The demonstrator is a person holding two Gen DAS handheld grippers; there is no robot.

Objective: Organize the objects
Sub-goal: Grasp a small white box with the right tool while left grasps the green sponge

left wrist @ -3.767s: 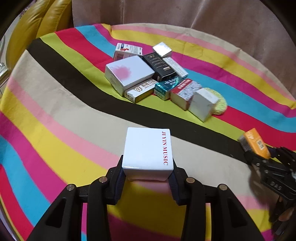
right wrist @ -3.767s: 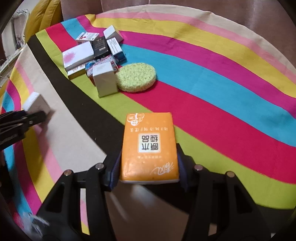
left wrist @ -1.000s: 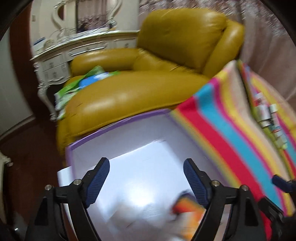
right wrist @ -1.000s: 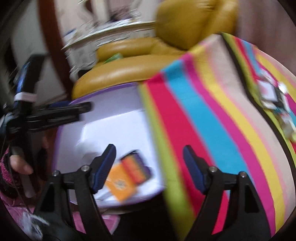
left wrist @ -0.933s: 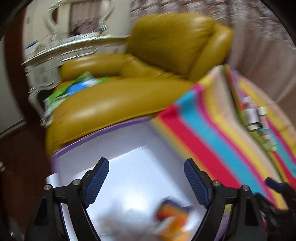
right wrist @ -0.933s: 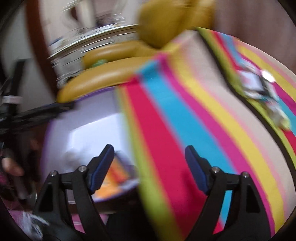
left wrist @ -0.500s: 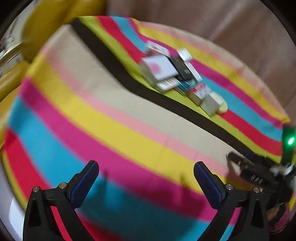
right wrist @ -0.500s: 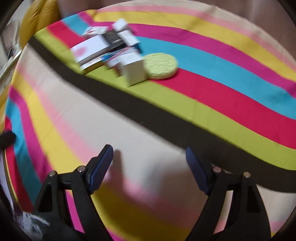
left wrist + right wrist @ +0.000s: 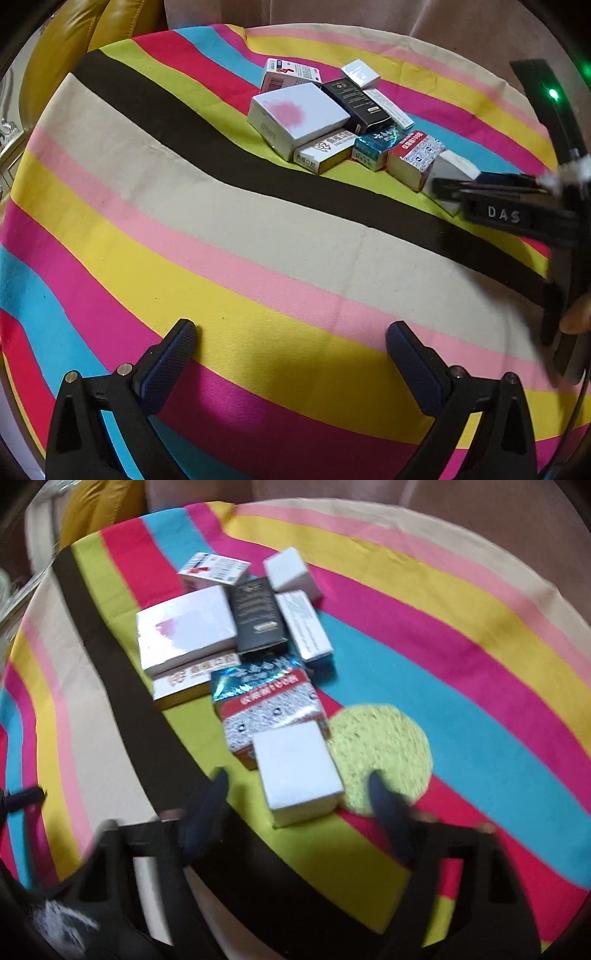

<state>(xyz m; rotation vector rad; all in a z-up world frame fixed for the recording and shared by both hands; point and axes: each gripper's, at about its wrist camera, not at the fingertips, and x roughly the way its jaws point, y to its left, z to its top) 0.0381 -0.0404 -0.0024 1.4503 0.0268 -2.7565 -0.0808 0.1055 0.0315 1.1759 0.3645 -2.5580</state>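
Between the gaping right tool's (image 9: 297, 790) fingers, white box (image 9: 297, 771) lies lengthwise.

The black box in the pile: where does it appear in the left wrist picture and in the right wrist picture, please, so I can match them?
Left wrist view: the black box lies upper centre-right, at the far side of the pile.
Right wrist view: the black box lies upper centre, lengthwise away from the camera.
Shared landmark: in both views the big white box with a pink blotch lies right beside it, on its left.
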